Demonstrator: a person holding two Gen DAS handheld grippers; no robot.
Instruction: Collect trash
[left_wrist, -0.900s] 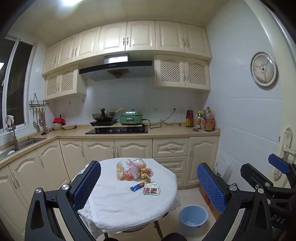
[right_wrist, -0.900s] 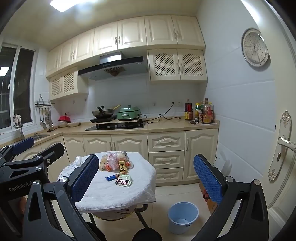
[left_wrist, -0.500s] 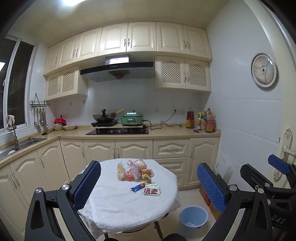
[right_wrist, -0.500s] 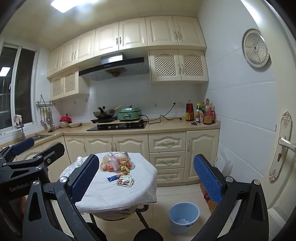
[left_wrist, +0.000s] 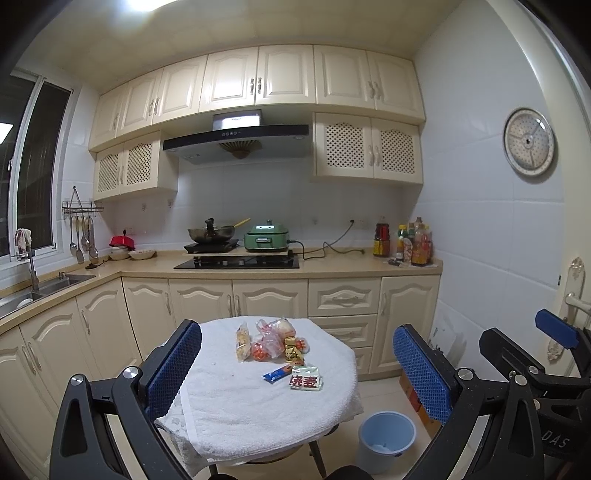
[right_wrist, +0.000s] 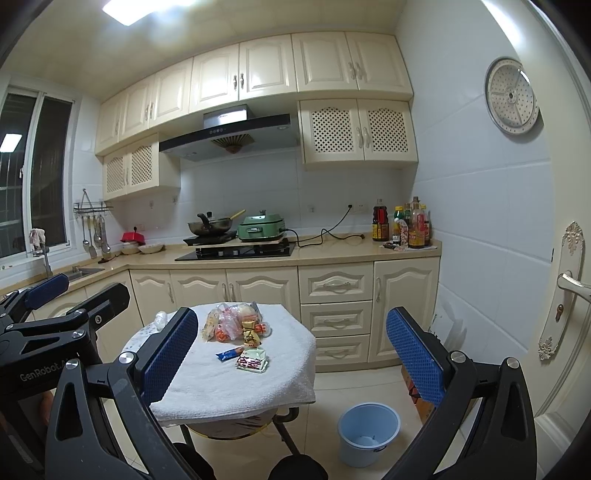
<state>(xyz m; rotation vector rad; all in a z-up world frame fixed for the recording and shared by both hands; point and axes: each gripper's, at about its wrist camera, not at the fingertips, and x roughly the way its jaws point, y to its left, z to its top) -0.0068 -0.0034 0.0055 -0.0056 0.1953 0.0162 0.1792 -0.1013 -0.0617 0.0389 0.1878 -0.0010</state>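
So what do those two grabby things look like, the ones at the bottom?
Each gripper, left and right, is a black frame with silver bolts and two flat fingers covered in bumpy blue pads. White letters reading "GenRobot" are printed on the side of the left one. No cables or sleeves show.

The left gripper (left_wrist: 297, 365) has a matte black angular frame with triangular cut-outs, round silver screw heads at the joints, and two fingers (left_wrist: 173, 365) faced with blue pads in a fine diamond grid. The right gripper (right_wrist: 291, 354) is the same build, black with silver screws and blue textured fingers (right_wrist: 415, 356). White lettering reading "GenRobot" marks the left gripper's black body behind its fingers, and the letters "DAS" show on the right gripper's body.
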